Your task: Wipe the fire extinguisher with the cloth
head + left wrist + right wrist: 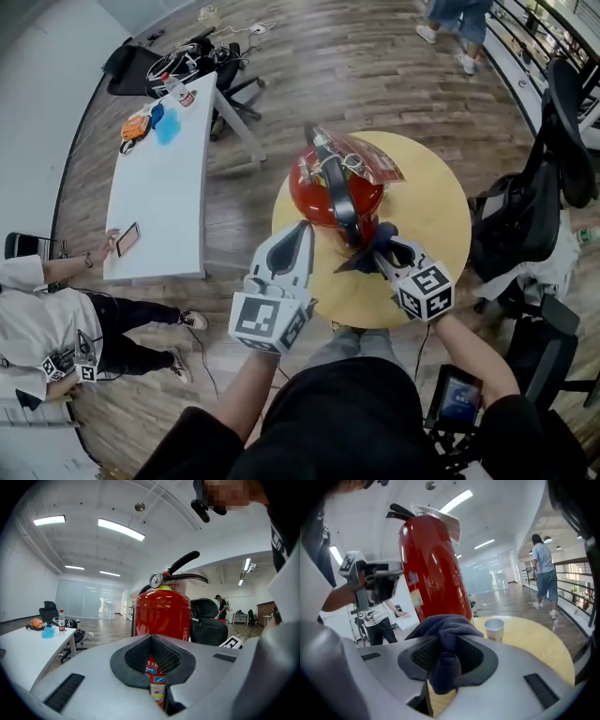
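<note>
**Two hand-held grippers at a red fire extinguisher, one holding a cloth**

Head view: a red metal fire extinguisher with a black lever handle stands upright on a round pale-yellow wooden table, near the table's left edge. The left gripper, grey with a marker cube, points at the extinguisher's near left side from the table's near-left edge. The right gripper reaches in over the near part of the table. A crumpled dark blue cloth hangs at its tip, just beside the extinguisher's near side. Whether the cloth touches the cylinder cannot be told here. A long white desk stands to the left of the table, and a black office chair to the right.

Left gripper view: the left gripper has its jaws drawn together to a thin slit, with nothing between them. The fire extinguisher rises straight ahead, close by, its round pressure gauge at the top.

Right gripper view: the right gripper has its jaws clamped on the dark blue cloth, which bunches above and below the pads. The fire extinguisher stands close behind the cloth. A white paper cup sits on the yellow table to the extinguisher's right.
</note>
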A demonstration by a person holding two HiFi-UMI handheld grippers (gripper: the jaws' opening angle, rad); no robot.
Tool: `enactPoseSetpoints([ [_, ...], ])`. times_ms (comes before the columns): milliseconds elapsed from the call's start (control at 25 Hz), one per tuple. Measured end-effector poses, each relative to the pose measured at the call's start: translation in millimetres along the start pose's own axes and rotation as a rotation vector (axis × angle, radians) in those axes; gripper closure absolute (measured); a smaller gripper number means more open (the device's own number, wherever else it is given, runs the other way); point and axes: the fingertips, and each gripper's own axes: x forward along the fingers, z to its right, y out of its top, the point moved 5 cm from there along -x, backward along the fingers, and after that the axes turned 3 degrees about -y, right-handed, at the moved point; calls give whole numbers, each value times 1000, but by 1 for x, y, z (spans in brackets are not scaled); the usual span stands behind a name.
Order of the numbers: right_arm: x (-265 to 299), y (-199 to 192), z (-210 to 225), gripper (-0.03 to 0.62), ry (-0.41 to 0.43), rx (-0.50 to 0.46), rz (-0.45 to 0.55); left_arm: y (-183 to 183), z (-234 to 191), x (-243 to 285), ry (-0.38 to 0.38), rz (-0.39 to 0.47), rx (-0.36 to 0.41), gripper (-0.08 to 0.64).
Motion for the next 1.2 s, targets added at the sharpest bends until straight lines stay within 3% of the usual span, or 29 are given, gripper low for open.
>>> enactPoseSetpoints([
  [200,-65,140,-21,485,46,-206,271,-4,8,2,-33,-3,-14,537],
  [280,-79,180,-22,485,43,-288,307,-4,10,2,-41,1,-6,537],
  [400,-74,199,-10,485,21,-340,266,-3,8,-1,-39,-1,-1,537],
  [640,-33,161,30,485,-3,-192,134,-2,8,-1,-50,-6,-2,537],
  [800,-2,105,51,488,-18,-108,7,-1,9,-1,-49,-5,-4,537],
  [920,16,53,61,490,-9,-97,-117,-2,9,-2,-47,0,-7,537],
  [1080,21,21,70,492,23,55,-100,-2,9,-1,-46,1,-7,537],
  [1200,27,3,71,492,8,-18,-184,-2,8,-1,-44,-3,-4,537],
])
